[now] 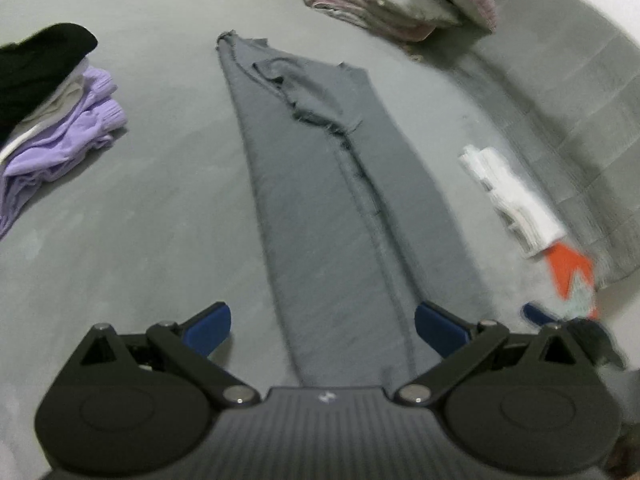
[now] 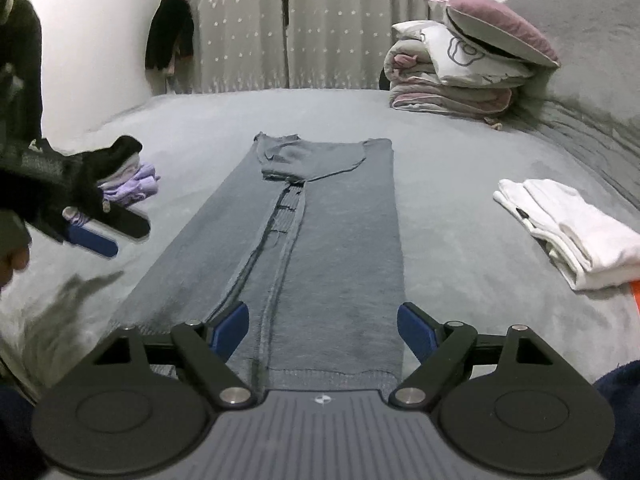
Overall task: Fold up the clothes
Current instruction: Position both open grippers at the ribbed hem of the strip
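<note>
A grey knit garment [image 1: 328,208] lies flat on the grey bed, folded lengthwise into a long strip with its sides and sleeves turned in; it also shows in the right wrist view [image 2: 320,240]. My left gripper [image 1: 323,330] is open and empty above the strip's near end. My right gripper [image 2: 323,330] is open and empty over the near hem. The left gripper also shows in the right wrist view [image 2: 96,236], hovering left of the garment.
A purple and black clothes pile [image 1: 56,128] lies left of the garment. Folded white clothes [image 2: 572,228] lie to the right, with an orange item [image 1: 568,272] near them. Stacked quilts and pillows [image 2: 464,68] stand at the far right. Curtains [image 2: 312,20] hang behind the bed.
</note>
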The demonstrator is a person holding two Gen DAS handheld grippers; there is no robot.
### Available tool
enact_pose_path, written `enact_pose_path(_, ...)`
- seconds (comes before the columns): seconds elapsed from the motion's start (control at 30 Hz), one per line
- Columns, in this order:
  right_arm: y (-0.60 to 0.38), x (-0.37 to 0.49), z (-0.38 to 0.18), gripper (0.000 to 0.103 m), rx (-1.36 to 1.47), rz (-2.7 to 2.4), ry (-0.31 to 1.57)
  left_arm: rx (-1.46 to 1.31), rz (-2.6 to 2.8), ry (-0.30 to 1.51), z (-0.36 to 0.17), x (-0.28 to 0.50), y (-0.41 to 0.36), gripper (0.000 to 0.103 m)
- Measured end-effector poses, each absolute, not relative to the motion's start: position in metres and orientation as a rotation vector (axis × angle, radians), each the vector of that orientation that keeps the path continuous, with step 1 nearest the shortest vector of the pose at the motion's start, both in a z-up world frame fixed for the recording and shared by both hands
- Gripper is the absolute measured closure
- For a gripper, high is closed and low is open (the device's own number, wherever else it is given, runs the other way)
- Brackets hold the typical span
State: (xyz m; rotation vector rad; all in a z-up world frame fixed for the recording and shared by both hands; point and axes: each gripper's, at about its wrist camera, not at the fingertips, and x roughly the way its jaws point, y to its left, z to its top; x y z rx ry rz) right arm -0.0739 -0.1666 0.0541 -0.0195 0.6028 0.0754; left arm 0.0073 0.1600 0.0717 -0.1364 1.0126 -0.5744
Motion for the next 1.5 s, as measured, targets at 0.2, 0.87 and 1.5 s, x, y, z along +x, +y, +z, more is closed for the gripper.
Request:
enact_pose_path(0.2, -0.2, -0.076, 0.054, 0.021, 0.104, 0.074, 0.604, -0.01, -0.533, 0.936, 0.069, -0.044, 0.144, 0.001)
enact_pose_path(0.87, -0.227, -0.084, 0.031, 0.028, 0.247, 0.152, 0.666, -0.192, -0.511, 0.937, 0.056, -0.074, 0.164, 0.033)
enact_pose_path(1.5, -0.211, -0.084, 0.023, 0.045, 0.231, 0.204, 0.689, -0.191, -0.539, 0.948, 0.05, -0.079, 0.164, 0.067)
